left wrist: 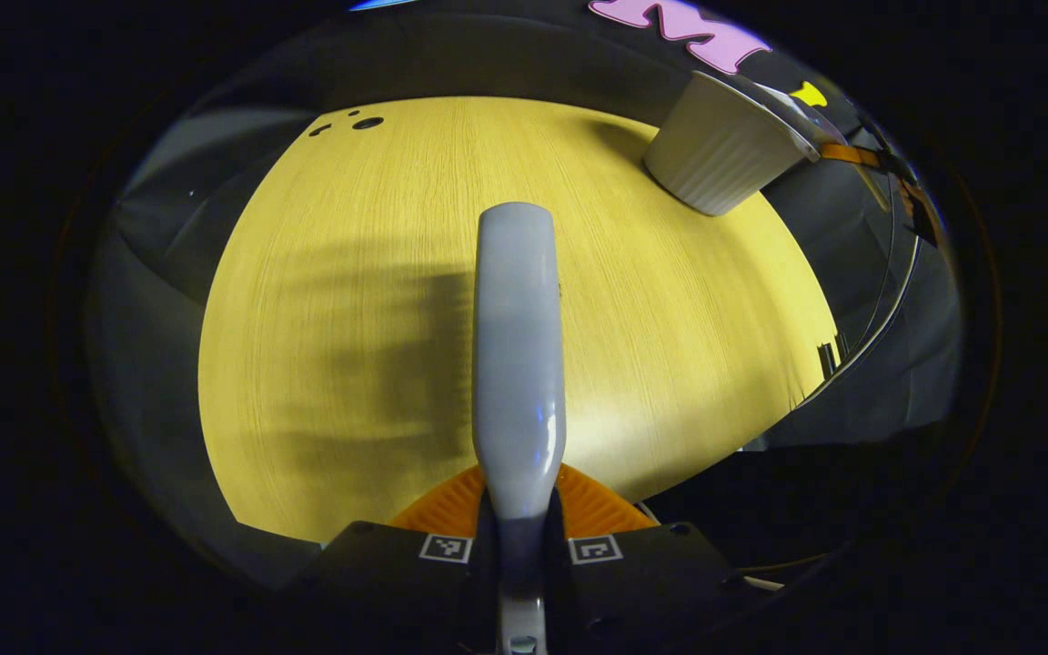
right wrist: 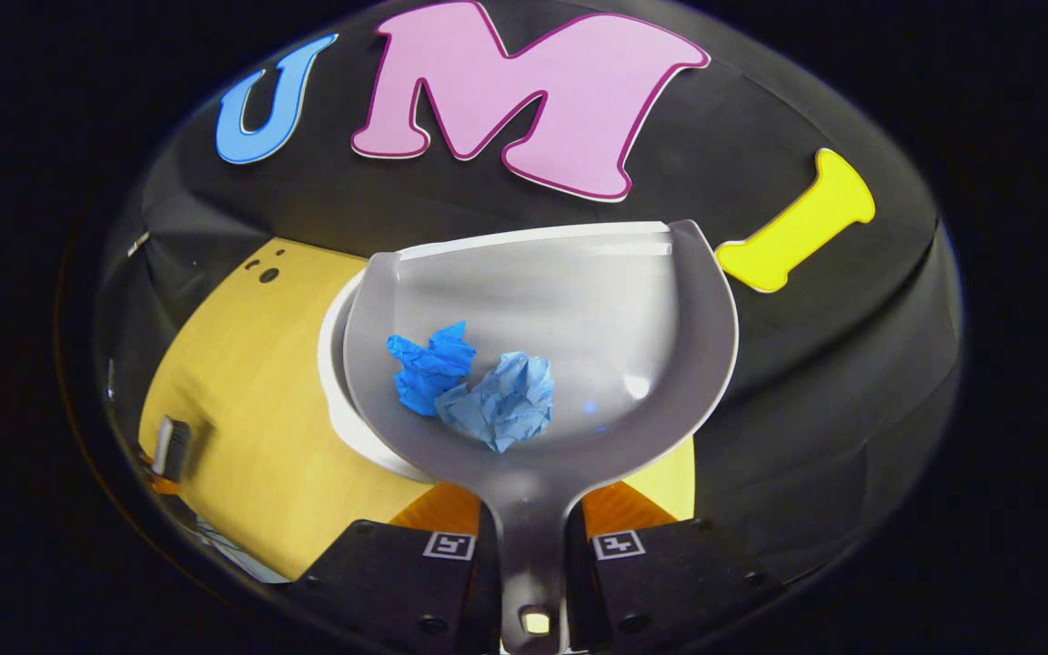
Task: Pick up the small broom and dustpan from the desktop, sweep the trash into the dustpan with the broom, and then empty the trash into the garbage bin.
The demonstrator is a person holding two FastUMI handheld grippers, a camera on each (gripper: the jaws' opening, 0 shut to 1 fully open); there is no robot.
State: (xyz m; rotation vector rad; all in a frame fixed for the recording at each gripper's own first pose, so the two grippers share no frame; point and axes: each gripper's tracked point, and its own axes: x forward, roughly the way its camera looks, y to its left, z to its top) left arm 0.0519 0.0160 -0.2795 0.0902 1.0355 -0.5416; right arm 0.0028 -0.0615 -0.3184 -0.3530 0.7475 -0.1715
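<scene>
In the left gripper view my left gripper (left wrist: 521, 537) is shut on the narrow end of the pale grey broom (left wrist: 518, 346), which points forward above the yellow desktop (left wrist: 351, 318). In the right gripper view my right gripper (right wrist: 531, 537) is shut on the handle of the translucent grey dustpan (right wrist: 597, 309). Two crumpled blue paper balls (right wrist: 428, 364) (right wrist: 501, 405) lie in the pan. The pan hangs over the white garbage bin (right wrist: 333, 382), hiding most of its rim. The ribbed bin (left wrist: 724, 150) also stands at the desktop's far right in the left gripper view, with the dustpan's edge (left wrist: 783, 105) above it.
Dark round holes (left wrist: 365, 123) mark the far left corner of the desktop. Past its edges the floor is grey (left wrist: 169, 182). Cables (left wrist: 888, 300) run down beside the right edge. A small grey and orange object (right wrist: 169, 450) shows at the desktop's left edge in the right gripper view.
</scene>
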